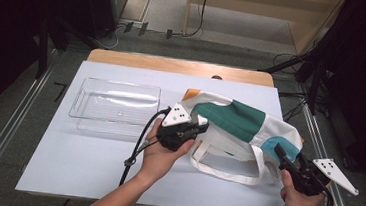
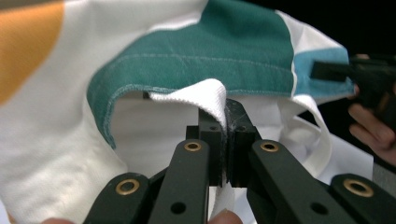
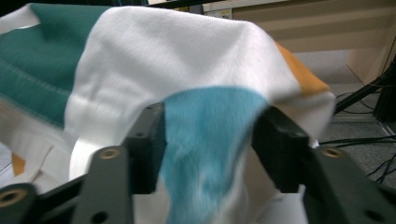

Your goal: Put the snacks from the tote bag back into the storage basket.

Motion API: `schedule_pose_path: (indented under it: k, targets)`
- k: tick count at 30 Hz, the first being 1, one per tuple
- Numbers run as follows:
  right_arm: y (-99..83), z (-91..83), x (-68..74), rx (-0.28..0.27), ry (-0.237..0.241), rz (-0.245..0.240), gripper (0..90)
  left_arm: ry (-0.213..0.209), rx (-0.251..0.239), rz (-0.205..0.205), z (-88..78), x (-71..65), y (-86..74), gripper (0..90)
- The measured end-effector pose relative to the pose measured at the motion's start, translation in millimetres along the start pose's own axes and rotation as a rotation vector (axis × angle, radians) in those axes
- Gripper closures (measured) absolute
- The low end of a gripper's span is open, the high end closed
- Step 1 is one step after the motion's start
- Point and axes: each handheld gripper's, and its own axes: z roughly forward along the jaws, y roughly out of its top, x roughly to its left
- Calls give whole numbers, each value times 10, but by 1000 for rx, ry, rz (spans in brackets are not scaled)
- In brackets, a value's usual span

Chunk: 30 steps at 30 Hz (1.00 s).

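Observation:
A white tote bag (image 1: 274, 128) with teal, blue and orange patches lies on the right half of the table, and its straps (image 1: 225, 175) loop toward the front edge. My left gripper (image 1: 200, 126) is at the bag's left end, shut on a fold of white strap (image 2: 205, 95) beside the teal-edged opening. My right gripper (image 1: 278, 150) is at the bag's right end. There its jaws stand apart around the blue patch (image 3: 210, 140), which hangs loosely between the pads (image 3: 149, 140). My right gripper (image 2: 336, 70) is seen far off in the left gripper view.
A clear plastic tray (image 1: 116, 102) stands at the back left of the white table cover (image 1: 80, 159). The table's wooden edge (image 1: 174, 64) runs along the back. Cables and dark stands lie on the floor beyond and to the right.

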Motion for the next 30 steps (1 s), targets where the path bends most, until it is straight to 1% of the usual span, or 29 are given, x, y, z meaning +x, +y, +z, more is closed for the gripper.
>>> schedule_pose_path:
  k: [1,2,3,4,6,7,8,9,10,11,12,13,14,15,16,17,18,19,20,21,22,23,24,25,26,27,30]
  targets:
    - [-18,-89,-10,-4,11,-4,384,-1,-8,-4,1,17,34,888]
    - [-18,-89,-10,-4,11,-4,384,2,-12,-7,2,25,58,888]
    - [-56,-191,-38,-17,19,-2,335,2,-19,-10,3,33,79,888]
    - [-56,-191,-38,-17,19,-2,335,2,-25,-14,1,41,100,888]
    - [-118,-262,-67,-14,21,8,310,0,-41,-19,-20,51,144,888]
    - [-222,-256,-75,28,17,8,306,-5,-56,-25,-42,56,168,886]
    - [-270,-228,-73,55,13,-8,306,-7,-61,-29,-53,58,183,886]
    - [-337,-167,-68,94,3,-43,313,-4,-64,-25,-62,58,195,886]
    - [-337,-167,-68,94,3,-43,313,-4,-64,-25,-62,58,195,886]
    - [-395,-96,-61,134,-13,-60,318,-2,-65,-21,-70,57,207,886]
    - [-463,29,-60,153,10,-22,349,-1,-65,-20,-83,62,219,887]
    - [-467,60,-51,153,28,-10,356,-2,-66,-17,-90,67,223,886]
    - [-464,97,-27,146,39,-12,371,-3,-68,-20,-93,73,223,886]
    - [-464,97,-27,146,39,-12,371,-3,-68,-20,-93,73,223,885]
    - [-457,119,13,136,37,-20,408,-4,-64,-24,-88,89,226,885]
    - [-437,134,91,105,20,-30,449,1,-64,-21,-83,97,232,885]
    - [-428,135,125,85,3,-41,538,4,-63,-22,-79,110,242,885]
    - [-421,130,154,71,-20,-37,624,6,-65,-27,-77,123,251,884]
    - [-415,124,160,66,-40,-37,685,6,-66,-33,-75,141,266,883]
    - [-402,114,136,64,-67,-16,813,6,-66,-34,-76,152,280,884]
    - [-402,114,136,64,-67,-16,813,6,-68,-36,-80,162,298,884]
    - [-397,104,103,65,-72,-4,863,2,-69,-39,-89,171,317,884]
    - [-394,92,63,66,-74,1,884,1,-69,-37,-101,174,336,884]
    - [-387,66,-12,76,-45,19,890,-2,-70,-35,-117,174,367,887]
    - [-387,66,-12,76,-45,19,890,-2,-70,-35,-117,174,367,887]
    - [-378,34,-42,78,-30,8,891,-1,-75,-37,-134,182,396,888]
    - [-365,4,-55,103,-33,-27,890,-4,-83,-47,-153,214,423,892]
